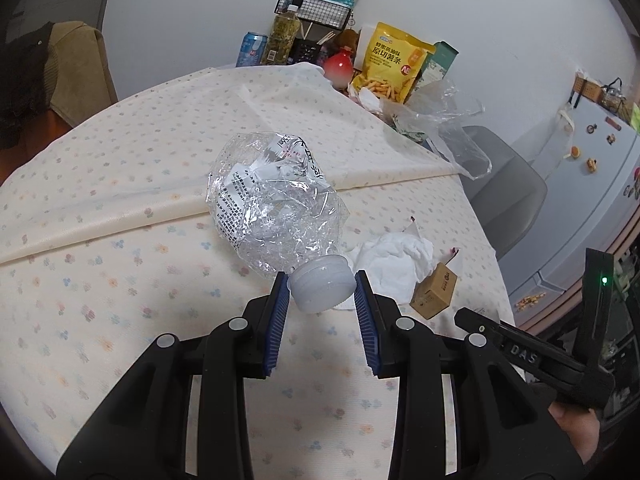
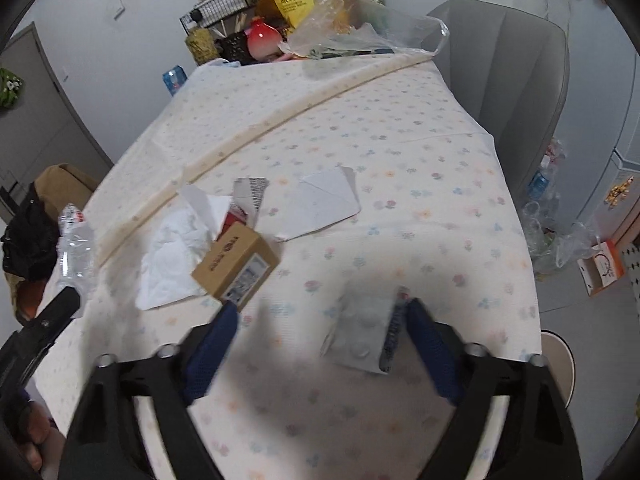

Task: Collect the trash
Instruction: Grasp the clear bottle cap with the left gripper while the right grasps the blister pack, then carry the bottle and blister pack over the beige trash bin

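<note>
My left gripper (image 1: 322, 286) is shut on the white cap of a crushed clear plastic bottle (image 1: 276, 204) and holds it above the table; the bottle also shows at the left edge of the right wrist view (image 2: 74, 236). My right gripper (image 2: 320, 316) is open, low over the tablecloth, with a silver pill blister pack (image 2: 362, 332) lying between its fingers, close to the right one. A crumpled white tissue (image 2: 176, 248) and a small brown cardboard box (image 2: 236, 266) lie just ahead to the left. A white paper piece (image 2: 324, 204) and a torn printed wrapper (image 2: 250, 194) lie farther out.
A floral tablecloth (image 2: 400, 152) covers the table. At the far end stand a yellow snack bag (image 1: 394, 62), a clear plastic bag (image 2: 360, 20), a wire basket (image 1: 320, 6), a bottle (image 1: 282, 36) and a can (image 1: 252, 48). A grey chair (image 2: 512, 64) stands to the right.
</note>
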Demonstrator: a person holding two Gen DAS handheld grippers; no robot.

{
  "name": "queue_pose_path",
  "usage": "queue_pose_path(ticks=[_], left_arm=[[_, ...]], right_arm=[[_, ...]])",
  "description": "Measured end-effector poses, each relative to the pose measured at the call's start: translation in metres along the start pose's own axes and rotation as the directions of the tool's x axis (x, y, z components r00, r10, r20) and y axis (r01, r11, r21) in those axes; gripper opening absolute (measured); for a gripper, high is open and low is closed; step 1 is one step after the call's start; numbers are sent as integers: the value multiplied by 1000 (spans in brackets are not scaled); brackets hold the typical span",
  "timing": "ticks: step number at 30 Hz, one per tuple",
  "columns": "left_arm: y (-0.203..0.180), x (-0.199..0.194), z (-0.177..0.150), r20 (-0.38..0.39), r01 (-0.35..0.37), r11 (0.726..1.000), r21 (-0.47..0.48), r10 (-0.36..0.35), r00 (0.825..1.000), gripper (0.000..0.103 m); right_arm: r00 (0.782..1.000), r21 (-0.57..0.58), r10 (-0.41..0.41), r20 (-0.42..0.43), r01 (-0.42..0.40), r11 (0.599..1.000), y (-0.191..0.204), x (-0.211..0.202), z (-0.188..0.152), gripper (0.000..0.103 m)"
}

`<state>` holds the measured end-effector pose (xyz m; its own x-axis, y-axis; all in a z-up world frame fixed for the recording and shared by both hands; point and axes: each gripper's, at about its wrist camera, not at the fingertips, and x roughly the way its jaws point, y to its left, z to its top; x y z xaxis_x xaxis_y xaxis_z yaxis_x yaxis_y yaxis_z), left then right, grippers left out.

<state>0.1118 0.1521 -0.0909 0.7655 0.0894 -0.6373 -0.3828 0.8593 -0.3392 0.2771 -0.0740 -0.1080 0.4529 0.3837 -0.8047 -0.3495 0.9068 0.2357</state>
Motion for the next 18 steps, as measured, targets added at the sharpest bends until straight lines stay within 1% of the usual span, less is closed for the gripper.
queue_pose_path(ticks=[1, 2, 4, 7, 10, 14, 18], left_arm=[[-1, 3, 1, -10, -2, 1000, 4, 2, 1000, 33], [-3, 4, 1, -13, 4, 1000, 0, -4, 1000, 33], [-6, -1, 3, 9, 24, 1000, -7, -24, 1000, 33], [-15, -6, 0, 21, 47, 999, 23, -47, 999, 33], [-19, -3, -5, 5, 68, 998, 19, -68, 998, 33], [-33, 3, -8, -19, 81, 996, 42, -80, 997, 33], [-50, -9, -7, 11, 112, 991, 68, -113, 994, 33]], right_arm=[[1000, 3, 5, 6, -5, 1000, -3, 0, 0, 37], [1000, 19, 27, 2, -27, 999, -8, -1, -1, 30], [998, 41, 61, 0, -60, 997, -13, -4, -2, 26], [997, 8, 61, 42, -61, 998, -14, -20, -5, 24], [993, 19, 88, 83, -90, 996, -20, -41, -10, 24], [983, 45, 111, 143, -118, 992, -33, -66, -16, 24], [980, 63, 107, 170, -119, 991, -47, -86, -20, 24]])
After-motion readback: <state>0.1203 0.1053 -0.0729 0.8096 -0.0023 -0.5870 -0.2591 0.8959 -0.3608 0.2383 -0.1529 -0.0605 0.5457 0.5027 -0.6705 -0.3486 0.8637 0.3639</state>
